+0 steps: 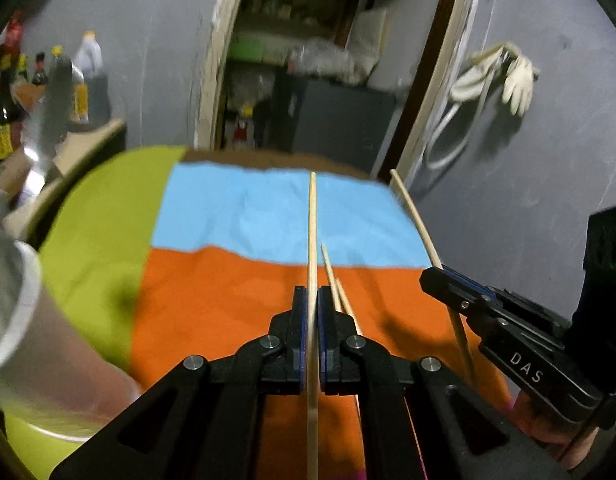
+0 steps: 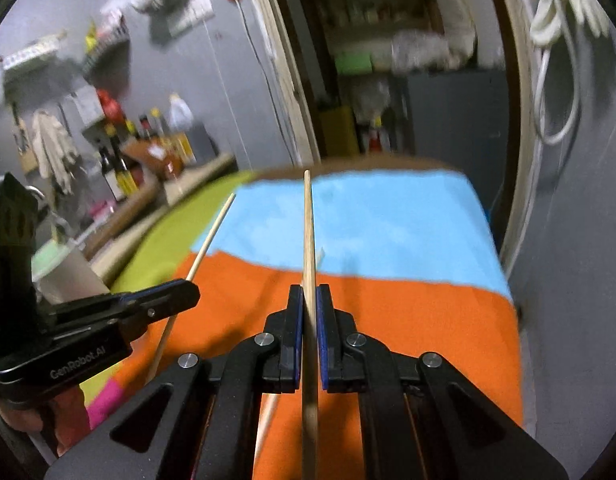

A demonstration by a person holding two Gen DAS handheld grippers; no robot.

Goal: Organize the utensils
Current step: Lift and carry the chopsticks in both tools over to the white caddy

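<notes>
Above the striped cloth (image 1: 236,292): we hold two chopsticks, each pointing away lengthwise.
Left gripper (image 1: 313,300) clamps the left chopstick (image 1: 312,232); right gripper (image 2: 308,300) clamps the right chopstick (image 2: 307,224). Only our left view shows loose chopsticks (image 1: 331,276) on the cloth.

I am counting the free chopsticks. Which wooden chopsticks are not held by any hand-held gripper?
The two thin wooden chopsticks lying on the orange cloth; the others are clamped and lifted.

My work surface is a table (image 1: 244,158) with a brown far edge, covered by a cloth (image 1: 236,296) in orange, light blue and lime-green panels. Two chopsticks (image 1: 340,292) lie on the orange panel.
</notes>
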